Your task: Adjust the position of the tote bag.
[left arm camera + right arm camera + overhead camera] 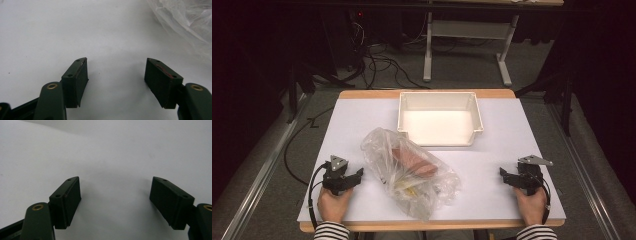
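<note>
From the high view I see my left gripper resting on the near left part of the table, held by a hand in a striped sleeve. Its jaws stand wide apart with nothing between them; in the left gripper view they frame bare white tabletop, and crumpled clear plastic fills the upper right corner there. My right gripper sits on the near right part of the table, well apart from the left, also held by a hand. Its jaws are spread wide and empty too, and the right gripper view looks along them over plain white surface. Between the two grippers lies a bag of clear, wrinkled plastic, closer to the left one and angled across the middle of the table. Inside it I can make out something reddish-brown and something pale yellow, but I cannot tell what they are. Behind the bag, near the far edge, stands a white bin, open on top and bare inside, with the bag's far end just beside its near left corner.
</note>
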`<state>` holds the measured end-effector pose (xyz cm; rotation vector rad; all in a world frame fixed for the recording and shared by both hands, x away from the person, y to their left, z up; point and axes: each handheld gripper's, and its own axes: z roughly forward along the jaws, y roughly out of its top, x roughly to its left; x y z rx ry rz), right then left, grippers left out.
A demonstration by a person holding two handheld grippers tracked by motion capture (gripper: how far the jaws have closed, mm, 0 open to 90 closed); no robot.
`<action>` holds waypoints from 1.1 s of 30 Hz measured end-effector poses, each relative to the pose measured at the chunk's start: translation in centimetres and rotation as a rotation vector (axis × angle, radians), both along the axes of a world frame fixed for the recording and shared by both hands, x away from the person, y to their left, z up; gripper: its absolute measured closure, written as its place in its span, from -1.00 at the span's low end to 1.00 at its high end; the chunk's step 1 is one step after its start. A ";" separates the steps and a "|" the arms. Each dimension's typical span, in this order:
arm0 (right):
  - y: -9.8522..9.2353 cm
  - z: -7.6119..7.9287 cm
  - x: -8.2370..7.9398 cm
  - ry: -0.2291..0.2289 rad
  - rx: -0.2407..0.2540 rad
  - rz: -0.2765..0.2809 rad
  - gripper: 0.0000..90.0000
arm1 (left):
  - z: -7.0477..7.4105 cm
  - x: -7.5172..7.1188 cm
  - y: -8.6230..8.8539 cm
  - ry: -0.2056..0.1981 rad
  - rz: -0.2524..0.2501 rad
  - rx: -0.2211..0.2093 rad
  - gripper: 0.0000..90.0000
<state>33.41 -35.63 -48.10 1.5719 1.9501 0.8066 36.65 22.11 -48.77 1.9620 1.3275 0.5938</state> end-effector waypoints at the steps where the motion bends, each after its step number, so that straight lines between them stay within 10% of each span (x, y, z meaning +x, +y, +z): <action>1: 0.0 0.0 0.0 0.000 -0.001 0.001 -0.44 | 0.0 0.0 0.0 0.000 0.001 0.000 -0.21; 33: 1.3 1.4 -0.5 0.016 0.061 0.089 -0.02 | 1.7 0.3 0.1 0.069 -0.042 -0.076 -0.30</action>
